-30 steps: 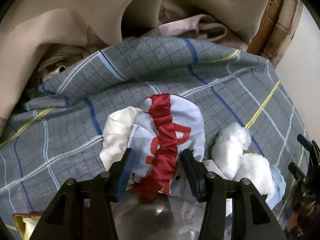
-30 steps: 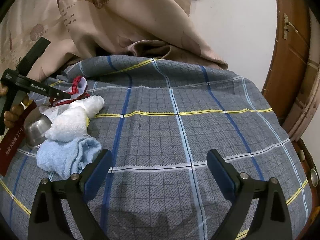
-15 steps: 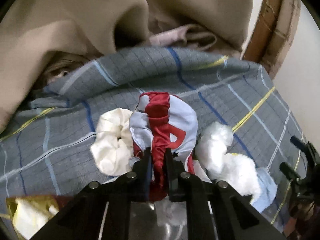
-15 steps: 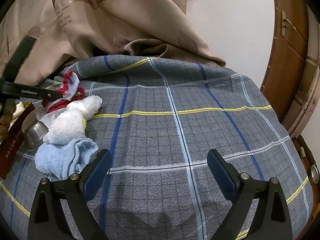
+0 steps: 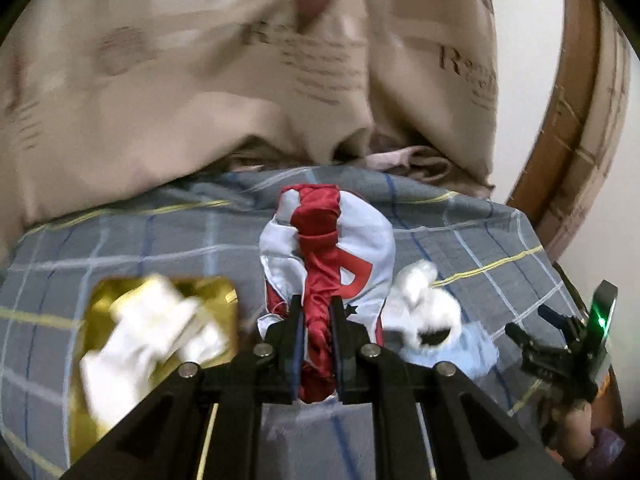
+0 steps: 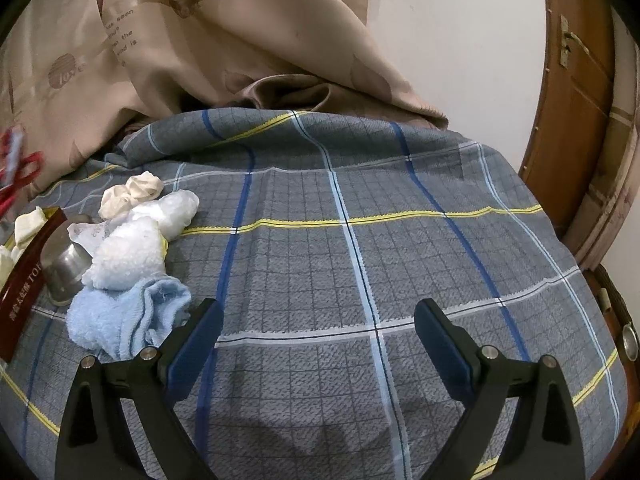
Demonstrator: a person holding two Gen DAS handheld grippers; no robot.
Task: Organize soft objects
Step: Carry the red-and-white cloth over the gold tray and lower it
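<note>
My left gripper (image 5: 316,320) is shut on a red-and-white satin cloth (image 5: 328,256) and holds it up above the plaid bed cover (image 5: 160,240). Below left is a gold-lined box (image 5: 100,308) with white cloths (image 5: 152,328) in it. A fluffy white towel (image 5: 420,304) lies to the right on a light blue towel (image 5: 472,344). My right gripper (image 6: 316,340) is open and empty over the cover; the white towel (image 6: 132,248), blue towel (image 6: 124,316) and a cream cloth (image 6: 132,192) lie to its left.
A steel cup (image 6: 66,268) and the dark red box edge (image 6: 28,276) sit at the far left. A beige curtain (image 6: 200,40) hangs behind the bed. A wooden door (image 6: 576,100) stands at the right. The cover (image 6: 400,220) spreads wide.
My left gripper closed on the red-and-white cloth and lifted it up and left, bringing the gold box into view. The right gripper stayed open and barely moved.
</note>
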